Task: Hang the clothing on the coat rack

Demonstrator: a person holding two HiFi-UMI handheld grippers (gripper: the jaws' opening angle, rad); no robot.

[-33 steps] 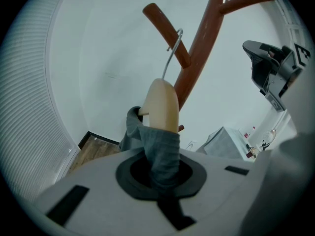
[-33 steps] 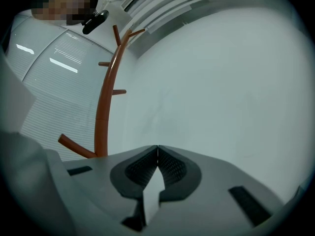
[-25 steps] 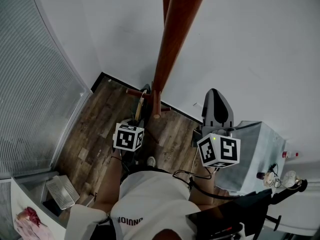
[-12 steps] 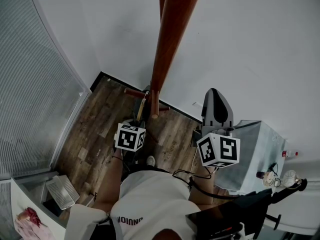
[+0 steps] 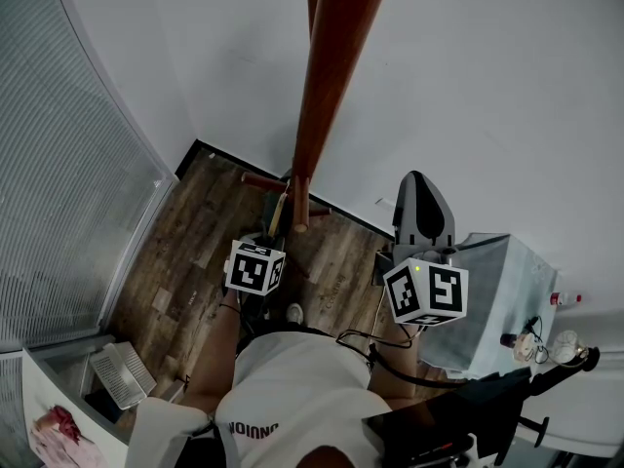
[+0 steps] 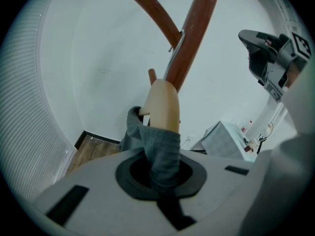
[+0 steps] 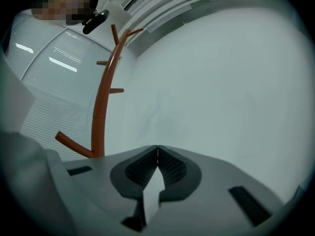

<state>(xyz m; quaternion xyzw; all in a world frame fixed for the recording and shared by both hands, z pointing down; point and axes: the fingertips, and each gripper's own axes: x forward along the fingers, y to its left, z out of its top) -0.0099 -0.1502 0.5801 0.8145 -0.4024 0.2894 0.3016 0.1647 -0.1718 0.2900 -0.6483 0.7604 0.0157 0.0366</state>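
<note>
The step in hand is carrying the garment to the rack. The left tongs (image 6: 160, 180) are clamped tight on a fold of the grey clothing (image 6: 162, 146). The cloth runs up out of the grip and drapes over a pale wooden hanger (image 6: 163, 107) just ahead of them. The coat rack (image 6: 194, 43) stands beyond the hanger, its red-brown pole rising up and to the right of these tongs. One upswept peg (image 6: 150, 11) branches off high above them, well apart from the garment.

The right tongs (image 7: 157, 152) are closed tight together with nothing between them. They sit to the right of the left tongs, facing the white wall (image 7: 221, 82), with the rack off to their left.

As I judge it, nothing hangs yet. The next move calls for raising the left tongs toward a peg so the hanger or a fold clears the peg's tip and settles over it before the grip lets go. The empty right tongs could steady the cloth.

As for containers — a white slatted basket (image 5: 117, 373) sits on the floor (image 5: 195, 252), behind and to the left of the left tongs, and what it holds I cannot make out. To the right of the right tongs, a cloth-covered table (image 5: 502, 271) carries small bottles (image 5: 561, 300) — too small to tell their contents.
</note>
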